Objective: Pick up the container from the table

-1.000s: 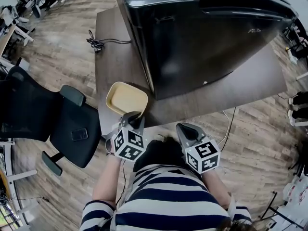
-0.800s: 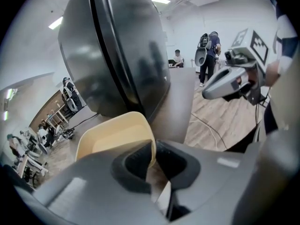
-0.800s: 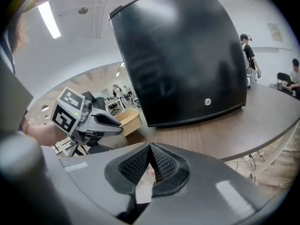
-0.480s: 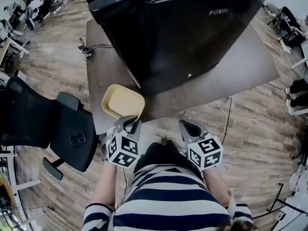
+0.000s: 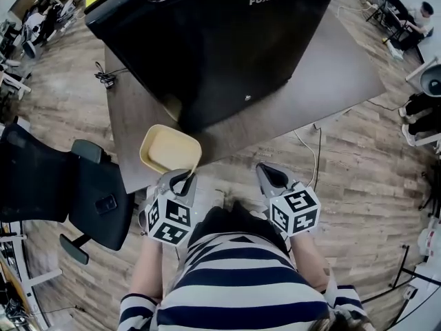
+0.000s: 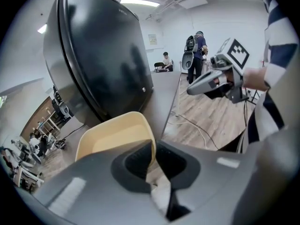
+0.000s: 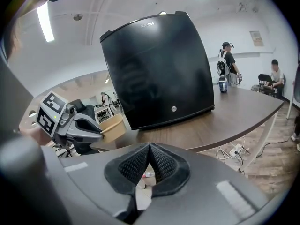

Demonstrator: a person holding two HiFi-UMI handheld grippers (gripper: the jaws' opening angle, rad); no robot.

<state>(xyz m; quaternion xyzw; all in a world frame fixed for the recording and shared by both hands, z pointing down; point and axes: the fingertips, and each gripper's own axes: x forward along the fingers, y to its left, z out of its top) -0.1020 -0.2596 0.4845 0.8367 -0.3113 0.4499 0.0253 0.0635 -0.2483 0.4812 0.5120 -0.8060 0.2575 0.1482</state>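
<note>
Clearly the left gripper (image 5: pixel 185 178) has the one container (image 5: pixel 169 149). In the left gripper view its fingers (image 6: pixel 136 161) are closed almost together on the near wall of the container (image 6: pixel 112 137), one inside the rim and one outside. The container is a shallow, pale yellow tub, and it looks empty. It sits at the near left corner of the counter (image 5: pixel 331 81), partly over the edge. I cannot tell whether its base is clear of the surface.

It looks like thin, stiff plastic, so it should be light. Held by one wall only, it will probably want to droop away from the grip. The smooth rim could slip if the pinch loosens. A hold deep on the wall, close to a corner, seems the firmest place.

The right gripper (image 5: pixel 269 174) hangs off the counter beside the person's striped shirt. Its fingers (image 7: pixel 136 165) are pressed together on nothing.

By count there are one container, two grippers, one big black case (image 5: pixel 207 40) filling most of the counter, and one office chair (image 5: pixel 96 198) to the left.
</note>
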